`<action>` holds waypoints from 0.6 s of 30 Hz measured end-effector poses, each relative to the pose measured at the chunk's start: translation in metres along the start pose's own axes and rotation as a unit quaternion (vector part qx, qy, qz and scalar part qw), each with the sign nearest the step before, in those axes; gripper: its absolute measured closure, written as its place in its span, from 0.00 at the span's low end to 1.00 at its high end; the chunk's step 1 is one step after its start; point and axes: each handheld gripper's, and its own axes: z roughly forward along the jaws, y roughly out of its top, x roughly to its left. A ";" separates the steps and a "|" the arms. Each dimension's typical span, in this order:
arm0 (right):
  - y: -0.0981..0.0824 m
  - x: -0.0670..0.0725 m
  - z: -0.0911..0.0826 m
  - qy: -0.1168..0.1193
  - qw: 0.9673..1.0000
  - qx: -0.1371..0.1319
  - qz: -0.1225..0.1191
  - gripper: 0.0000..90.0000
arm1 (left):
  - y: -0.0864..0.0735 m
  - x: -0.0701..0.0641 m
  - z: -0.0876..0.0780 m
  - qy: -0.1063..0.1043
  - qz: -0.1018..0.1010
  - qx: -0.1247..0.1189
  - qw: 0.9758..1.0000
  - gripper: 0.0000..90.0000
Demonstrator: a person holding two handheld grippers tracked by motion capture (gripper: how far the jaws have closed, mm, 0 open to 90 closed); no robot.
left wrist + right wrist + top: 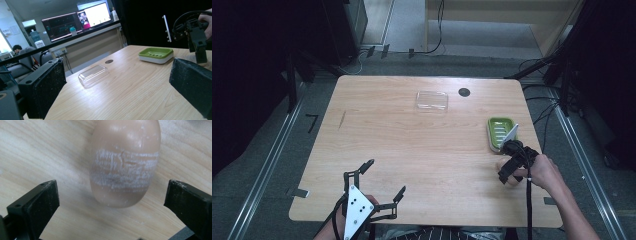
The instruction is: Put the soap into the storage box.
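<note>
One soap bar (pixel 125 162) on the surface (pixel 412 150), between the right tool's (pixel 112 195) spread jaws, untouched. One green soap dish (pixel 501 133) at its 12 o'clock, one clear lid (pixel 432 100) at 11. Left tool (pixel 384 182) jaws apart, empty.

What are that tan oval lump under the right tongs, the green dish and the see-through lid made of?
The oval lump looks like a bar of soap: waxy and matte, with whitish scuffed streaks across it. The green dish seems to be smooth moulded plastic, green on top with a white base. The clear lid is probably thin glossy plastic, since the table shows through.
</note>
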 end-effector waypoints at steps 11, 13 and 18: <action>0.008 -0.005 0.008 0.008 1.000 -0.004 0.008 0.00 | 0.000 0.000 0.000 0.000 0.000 0.000 1.000 0.01; 0.009 -0.006 0.010 0.007 1.000 -0.006 0.014 0.00 | 0.000 0.000 0.000 0.000 0.001 0.000 1.000 0.01; 0.010 -0.010 0.014 0.003 1.000 -0.006 0.024 0.04 | 0.000 0.000 0.000 0.001 0.000 0.000 1.000 0.01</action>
